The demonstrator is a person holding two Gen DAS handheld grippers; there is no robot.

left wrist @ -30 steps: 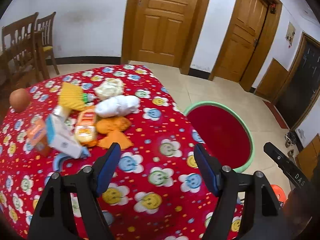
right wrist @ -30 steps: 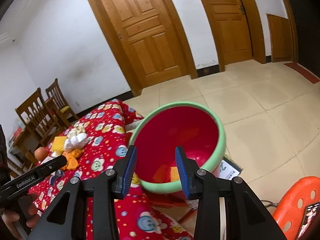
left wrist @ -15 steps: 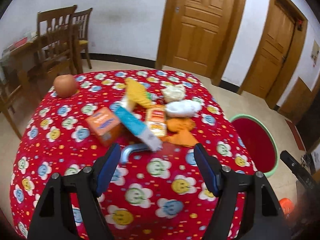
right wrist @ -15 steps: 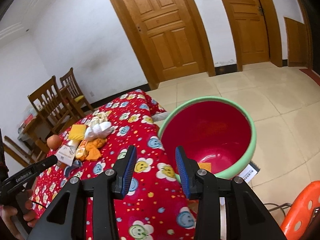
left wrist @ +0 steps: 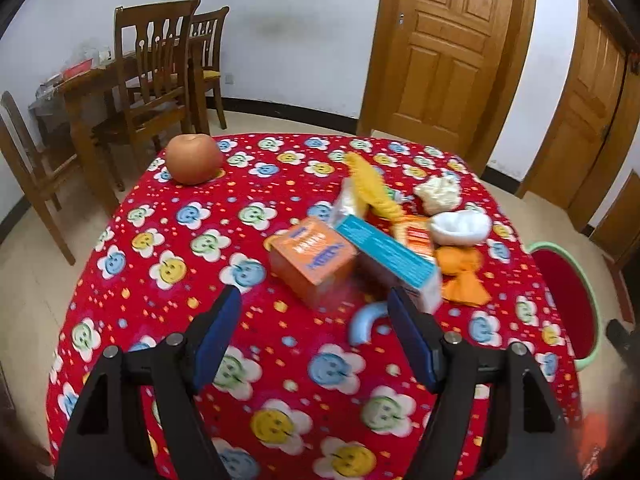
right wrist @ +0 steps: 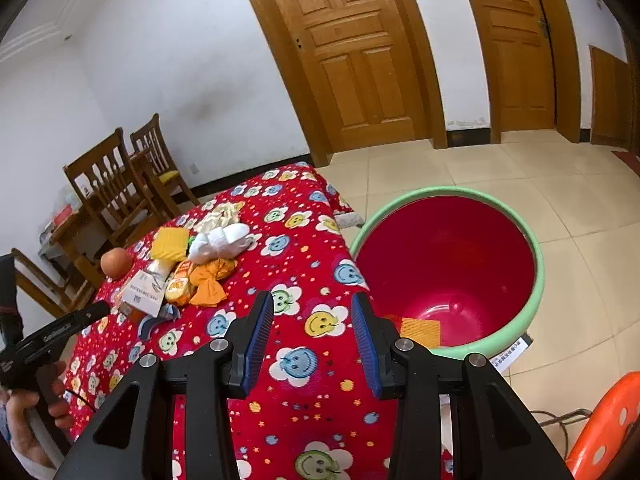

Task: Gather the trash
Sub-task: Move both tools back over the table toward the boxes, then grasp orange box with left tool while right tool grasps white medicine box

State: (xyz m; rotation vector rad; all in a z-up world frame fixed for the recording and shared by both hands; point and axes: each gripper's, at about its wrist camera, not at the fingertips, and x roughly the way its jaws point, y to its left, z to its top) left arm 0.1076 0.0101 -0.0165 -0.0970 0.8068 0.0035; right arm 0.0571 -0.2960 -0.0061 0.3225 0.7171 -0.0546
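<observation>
A heap of trash lies on the red flowered tablecloth (left wrist: 168, 264): an orange box (left wrist: 312, 262), a white and teal carton (left wrist: 390, 260), a yellow sponge (left wrist: 372, 190), a white sock (left wrist: 460, 228), orange cloth (left wrist: 462, 272) and crumpled paper (left wrist: 438, 192). My left gripper (left wrist: 314, 320) is open just short of the orange box, nothing between its fingers. My right gripper (right wrist: 313, 320) hovers open and empty over the table's near corner. The red bin with a green rim (right wrist: 536, 248) stands on the floor beside the table, an orange piece (right wrist: 420, 330) inside it.
An apple (left wrist: 194, 159) sits at the table's far left corner. A blue curved piece (left wrist: 362, 322) lies by the carton. Wooden chairs (left wrist: 156, 80) and a side table stand behind. An orange stool (right wrist: 600, 420) is at the right. A hand (right wrist: 24, 412) holds the left gripper.
The left gripper has swung left from the bin side toward the heap; the orange box now sits just ahead of its fingers. The right gripper drifted from the bin over the table corner.
</observation>
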